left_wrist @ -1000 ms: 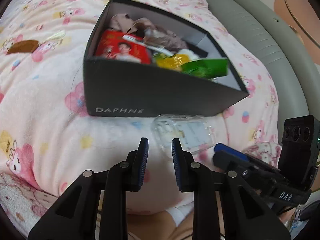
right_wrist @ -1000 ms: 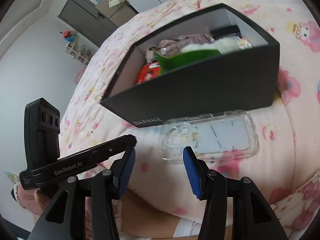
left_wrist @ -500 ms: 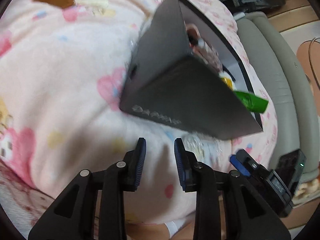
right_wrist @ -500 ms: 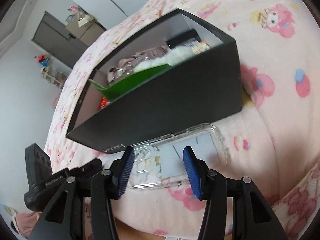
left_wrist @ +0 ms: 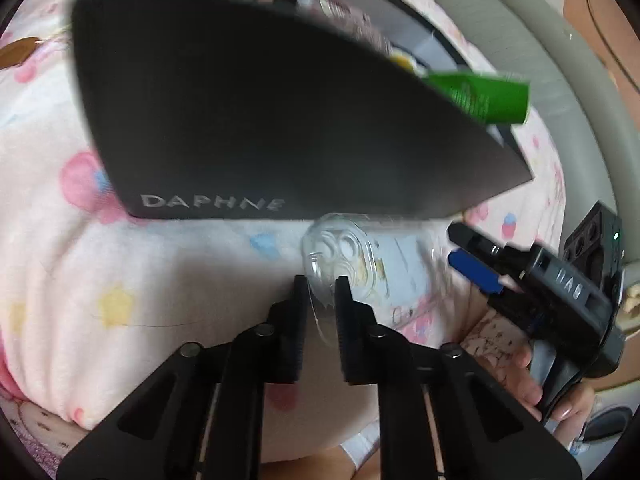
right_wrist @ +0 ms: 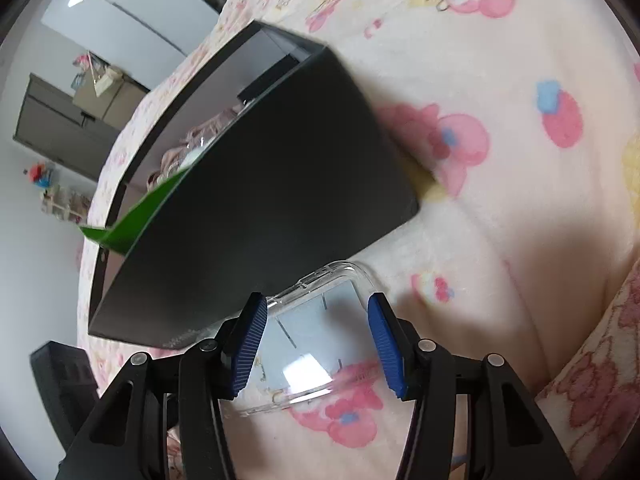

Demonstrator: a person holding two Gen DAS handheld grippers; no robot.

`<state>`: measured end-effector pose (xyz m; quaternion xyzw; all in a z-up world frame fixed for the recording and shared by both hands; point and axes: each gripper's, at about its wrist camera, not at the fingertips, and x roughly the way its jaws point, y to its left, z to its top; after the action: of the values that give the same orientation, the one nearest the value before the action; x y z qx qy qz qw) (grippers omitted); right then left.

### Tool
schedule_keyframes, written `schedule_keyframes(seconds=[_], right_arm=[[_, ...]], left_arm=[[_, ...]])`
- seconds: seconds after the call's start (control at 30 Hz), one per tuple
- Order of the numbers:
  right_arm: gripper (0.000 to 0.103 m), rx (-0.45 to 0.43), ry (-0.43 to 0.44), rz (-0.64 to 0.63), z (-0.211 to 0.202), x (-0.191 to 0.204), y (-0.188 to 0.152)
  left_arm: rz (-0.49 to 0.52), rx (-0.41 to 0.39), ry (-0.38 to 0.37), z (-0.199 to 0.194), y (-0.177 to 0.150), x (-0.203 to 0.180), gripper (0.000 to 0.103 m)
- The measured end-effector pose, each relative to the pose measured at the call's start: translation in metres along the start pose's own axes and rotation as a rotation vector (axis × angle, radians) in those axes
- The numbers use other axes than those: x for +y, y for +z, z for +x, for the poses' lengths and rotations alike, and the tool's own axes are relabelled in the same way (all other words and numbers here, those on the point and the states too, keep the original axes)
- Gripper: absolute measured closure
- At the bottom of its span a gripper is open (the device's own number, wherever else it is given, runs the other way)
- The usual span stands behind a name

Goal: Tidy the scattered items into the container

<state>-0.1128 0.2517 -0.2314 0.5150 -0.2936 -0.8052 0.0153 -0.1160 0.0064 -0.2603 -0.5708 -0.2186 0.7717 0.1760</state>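
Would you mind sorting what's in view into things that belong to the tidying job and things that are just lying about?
Part of the job:
- clear phone case
- black box
- left gripper, jaws closing on the case's corner
- right gripper, straddling the case

Just lying about:
- pink blanket
- grey sofa arm
- cabinet

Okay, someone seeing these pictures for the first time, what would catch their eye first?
Probably the big black box marked DAPHNE, sitting on the pink cartoon-print blanket with a green packet poking over its rim. Just in front lies a clear phone case: the left gripper is closing on its camera-cutout end, while the right gripper straddles the other end, open.
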Motion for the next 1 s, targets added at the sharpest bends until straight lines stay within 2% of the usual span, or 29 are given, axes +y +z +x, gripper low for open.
schedule_keyframes(seconds=[0.07, 0.17, 0.27, 0.33, 0.47, 0.53, 0.57, 0.6, 0.67, 0.73, 0.8, 0.87, 0.93, 1.0], right_arm=[[0.054, 0.020, 0.024, -0.066, -0.001, 0.011, -0.004], [0.055, 0.084, 0.052, -0.198, 0.003, 0.031, -0.018], [0.054, 0.052, -0.027, -0.323, -0.003, 0.049, -0.028], [0.054, 0.046, -0.026, -0.370, -0.005, 0.059, -0.031], [0.055, 0.151, 0.111, -0.403, 0.003, 0.070, -0.042], [0.055, 0.208, 0.187, -0.374, 0.006, 0.067, -0.051], [0.054, 0.209, 0.205, -0.356, 0.005, 0.064, -0.051], [0.055, 0.214, 0.220, -0.342, 0.004, 0.061, -0.050], [0.054, 0.207, 0.236, -0.334, -0.005, 0.058, -0.048], [0.054, 0.174, 0.227, -0.390, -0.018, 0.062, -0.053], [0.054, 0.164, 0.231, -0.461, -0.029, 0.070, -0.065], [0.045, 0.169, 0.225, -0.530, -0.036, 0.075, -0.080], [0.045, 0.165, 0.201, -0.601, -0.035, 0.087, -0.085], [0.045, 0.157, 0.217, -0.617, -0.038, 0.093, -0.084]], left_arm=[[-0.038, -0.049, -0.003, -0.015, -0.001, 0.008, 0.094], [-0.127, -0.067, -0.023, -0.045, -0.008, 0.023, 0.094], [-0.079, -0.119, 0.151, -0.086, -0.022, 0.011, 0.094], [-0.043, -0.146, 0.200, -0.105, -0.034, -0.002, 0.094], [0.006, -0.160, 0.162, -0.120, -0.029, -0.010, 0.093], [0.028, -0.175, 0.200, -0.120, -0.031, -0.016, 0.092], [0.035, -0.178, 0.205, -0.114, -0.030, -0.024, 0.093], [0.019, -0.167, 0.171, -0.113, -0.030, -0.023, 0.093], [-0.001, -0.159, 0.123, -0.114, -0.026, -0.022, 0.092], [0.004, -0.168, 0.141, -0.107, -0.022, -0.030, 0.092], [-0.008, -0.168, 0.125, -0.108, -0.022, -0.031, 0.092], [-0.017, -0.174, 0.119, -0.111, -0.022, -0.032, 0.092], [-0.021, -0.178, 0.092, -0.118, -0.024, -0.035, 0.092], [-0.008, -0.191, 0.083, -0.122, -0.023, -0.044, 0.092]])
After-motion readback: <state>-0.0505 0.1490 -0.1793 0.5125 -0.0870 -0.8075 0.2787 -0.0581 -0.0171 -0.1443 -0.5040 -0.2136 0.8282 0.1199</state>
